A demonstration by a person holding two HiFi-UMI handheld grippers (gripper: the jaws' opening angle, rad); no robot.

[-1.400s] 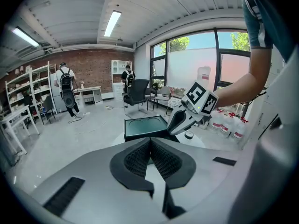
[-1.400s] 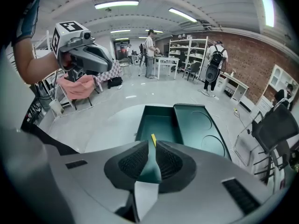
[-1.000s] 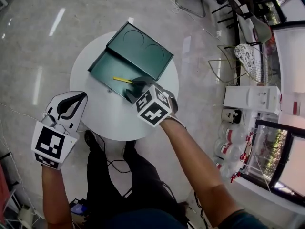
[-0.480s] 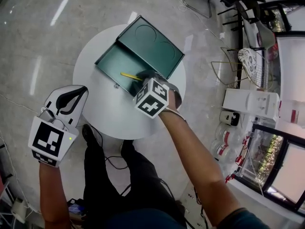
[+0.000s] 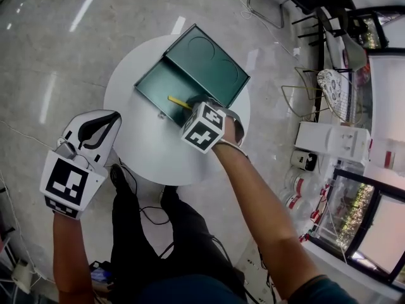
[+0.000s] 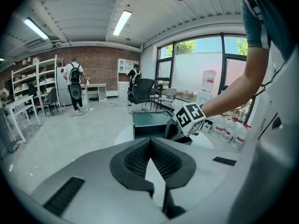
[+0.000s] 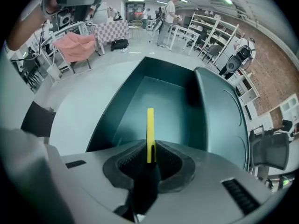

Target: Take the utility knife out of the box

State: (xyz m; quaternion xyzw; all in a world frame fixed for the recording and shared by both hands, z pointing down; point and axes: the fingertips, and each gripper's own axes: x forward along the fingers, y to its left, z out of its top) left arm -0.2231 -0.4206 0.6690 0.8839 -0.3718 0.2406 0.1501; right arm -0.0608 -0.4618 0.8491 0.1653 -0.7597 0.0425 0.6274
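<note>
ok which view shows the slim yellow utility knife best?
Right gripper view: the slim yellow utility knife stands dead centre, clamped between the right gripper's jaws, with the open dark green metal box behind it. Head view shows only a short yellow sliver beside the right gripper. Left gripper view does not show it.

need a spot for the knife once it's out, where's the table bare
Bare: the near half of the white table, between the green box and the rim by the person. Crowded: the far half, filled by the box and its open lid, with the right gripper gripping the utility knife there.
</note>
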